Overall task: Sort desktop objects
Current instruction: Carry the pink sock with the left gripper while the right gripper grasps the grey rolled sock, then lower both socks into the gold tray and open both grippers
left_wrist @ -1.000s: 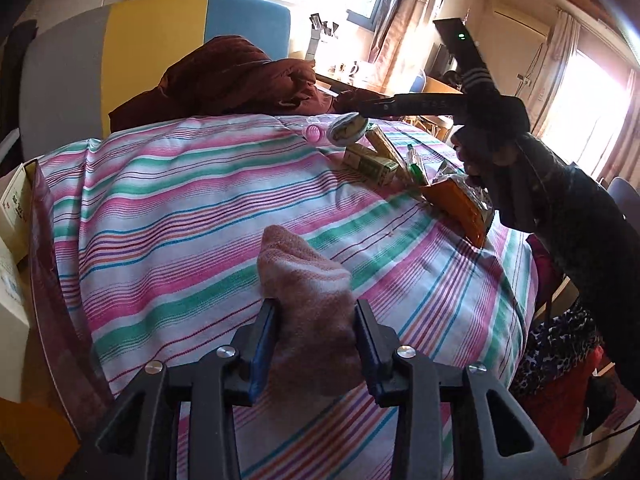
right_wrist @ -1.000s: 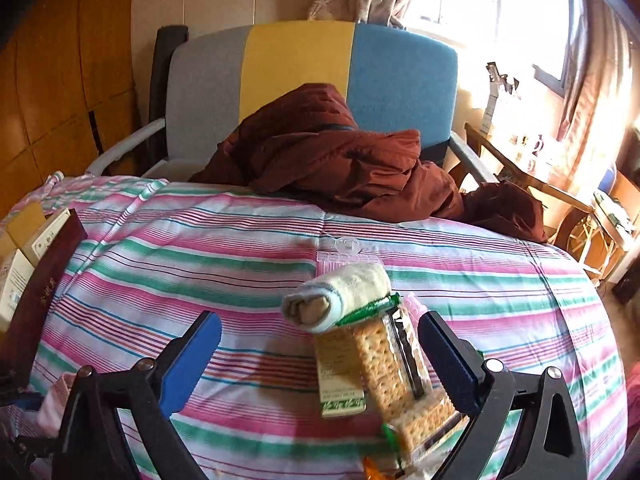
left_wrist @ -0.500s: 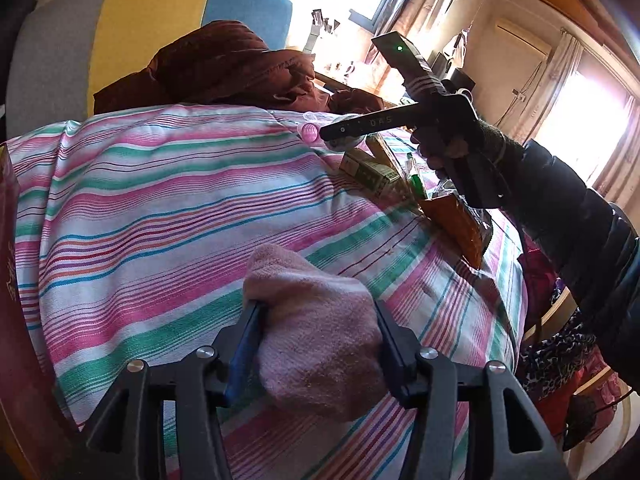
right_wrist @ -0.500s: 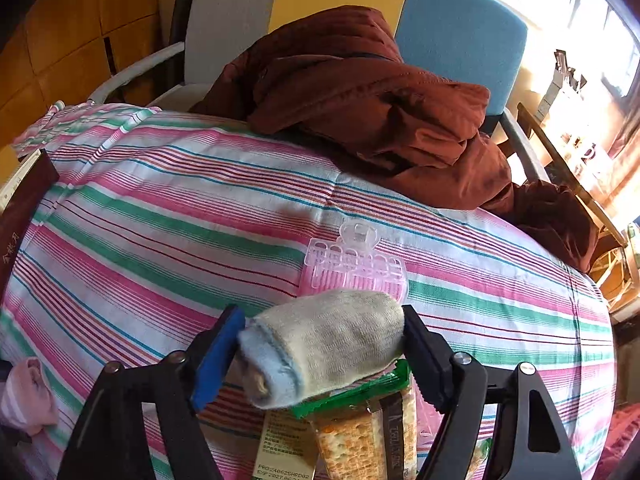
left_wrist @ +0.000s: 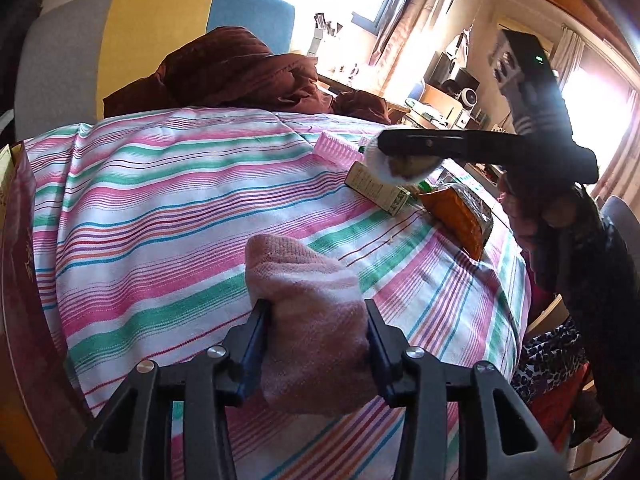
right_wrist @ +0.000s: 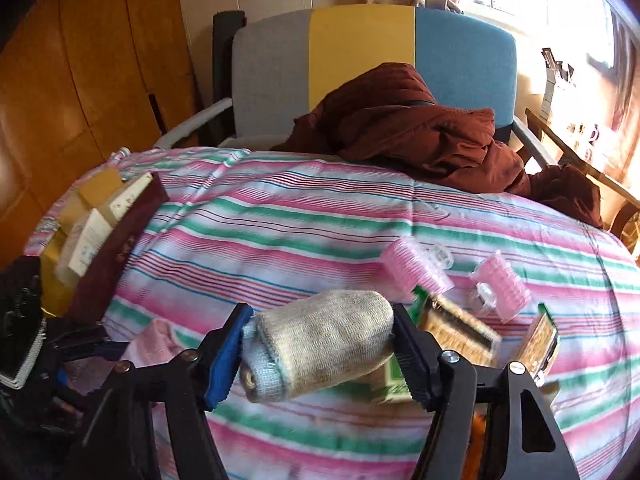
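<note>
Pink sock (left_wrist: 312, 320) clamped in left jaws, grey sock (right_wrist: 320, 344) in right — labels unreadable

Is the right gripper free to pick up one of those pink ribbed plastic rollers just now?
Probably not: the right gripper is shut on a rolled grey sock. The pink ribbed plastic roller lies unobstructed beyond it.

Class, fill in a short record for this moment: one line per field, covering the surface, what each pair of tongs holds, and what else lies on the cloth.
Surface: striped cloth
Left tongs: shut on pink sock
Right tongs: shut on grey sock, lifted off the cloth
On cloth, right side: two pink rollers, cracker packs, orange packet
On cloth, left edge: dark red box holding cartons
Behind: chair with brown jacket
</note>
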Demonstrator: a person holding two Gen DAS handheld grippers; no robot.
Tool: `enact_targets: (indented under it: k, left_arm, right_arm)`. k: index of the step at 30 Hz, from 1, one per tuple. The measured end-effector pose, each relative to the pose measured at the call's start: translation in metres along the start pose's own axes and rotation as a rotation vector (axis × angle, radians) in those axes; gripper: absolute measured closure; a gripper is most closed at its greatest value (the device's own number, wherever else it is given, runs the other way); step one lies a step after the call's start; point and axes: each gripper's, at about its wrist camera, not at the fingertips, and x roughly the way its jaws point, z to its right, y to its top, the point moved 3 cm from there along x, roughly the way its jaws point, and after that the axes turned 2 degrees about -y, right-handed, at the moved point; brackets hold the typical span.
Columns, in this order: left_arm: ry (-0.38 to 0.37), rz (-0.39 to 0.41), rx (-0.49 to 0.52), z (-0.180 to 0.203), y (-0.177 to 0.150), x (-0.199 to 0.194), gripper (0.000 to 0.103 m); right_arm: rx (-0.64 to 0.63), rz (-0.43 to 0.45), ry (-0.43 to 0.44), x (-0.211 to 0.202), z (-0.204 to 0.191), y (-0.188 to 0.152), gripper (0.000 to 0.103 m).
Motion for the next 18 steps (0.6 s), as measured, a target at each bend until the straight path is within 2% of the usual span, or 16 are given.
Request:
enact_targets:
  k: [3,6,13,18]
  left_arm:
    - [-0.010,0.003,-0.013,0.004,-0.008,-0.009,0.059]
    - [-0.008,0.008,0.001,0.011,-0.017,-0.017,0.059]
    - [-0.018,0.025,0.013,0.022,-0.041,-0.042,0.059]
    - [-0.010,0.058,-0.001,0.019,-0.052,-0.069,0.059]
  right_arm:
    - [0.050,0.032,0.077,-0.020,-0.017,-0.021,0.034]
    - [0.077,0.033,0.093,-0.025,-0.030,-0.042,0.034]
    - [0.138,0.019,0.068,-0.023,-0.044,-0.086,0.034]
    - [0.135,0.018,0.073,-0.022,-0.062,-0.103,0.034]
